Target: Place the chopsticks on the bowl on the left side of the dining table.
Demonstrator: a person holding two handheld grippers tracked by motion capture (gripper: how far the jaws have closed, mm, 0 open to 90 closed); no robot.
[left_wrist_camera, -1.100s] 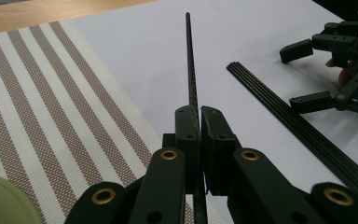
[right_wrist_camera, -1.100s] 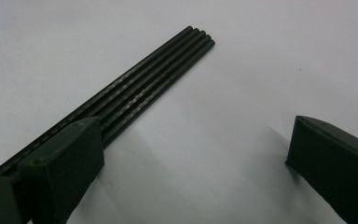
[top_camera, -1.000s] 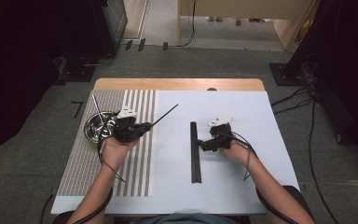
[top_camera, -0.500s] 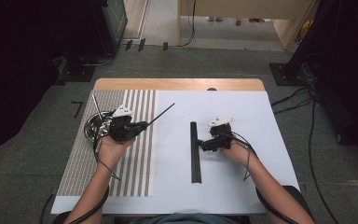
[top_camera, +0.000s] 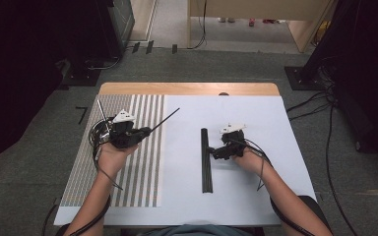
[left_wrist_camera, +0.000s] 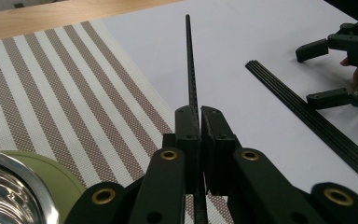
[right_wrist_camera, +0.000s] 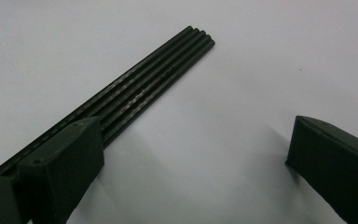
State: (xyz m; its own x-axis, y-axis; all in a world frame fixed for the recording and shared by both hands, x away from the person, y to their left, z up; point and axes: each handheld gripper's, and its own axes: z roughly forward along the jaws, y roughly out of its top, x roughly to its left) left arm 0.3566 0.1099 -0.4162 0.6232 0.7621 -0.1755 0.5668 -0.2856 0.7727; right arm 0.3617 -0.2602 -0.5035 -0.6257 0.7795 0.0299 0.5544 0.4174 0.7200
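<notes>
Black and thin, one rod (left_wrist_camera: 189, 60) is pinched between the fingers of my left gripper (left_wrist_camera: 199, 122), which are pressed together on its lower part; the rest of it sticks out past them, slanting away over the edge of the striped placemat (top_camera: 142, 162) toward the white sheet (top_camera: 256, 118) that covers most of the desk (top_camera: 187, 88). In the high view the same rod (top_camera: 163, 119) points up and to the right from my left gripper (top_camera: 142, 132), lifted off the surface. A second thin stick (top_camera: 102, 112) leans out of the steel bowl (top_camera: 97, 135) behind my left hand; I count one there, and the bowl's rim shows at the lower left of the left gripper view, on a green base.

On the white sheet lies a tidy bundle of rods (right_wrist_camera: 144, 88), side by side and touching; at their far ends I count five. They lie flat in a straight row, just beside my right gripper (right_wrist_camera: 196, 154).

My right gripper's fingers are spread wide and hold nothing: one finger (right_wrist_camera: 65, 158) sits over the near end of the bundle, the other (right_wrist_camera: 335, 158) stands well apart on the bare sheet. In the high view my right gripper (top_camera: 216, 150) rests at the bundle's (top_camera: 205, 162) right side, about its middle.

One bowl, one placemat, two grippers.
</notes>
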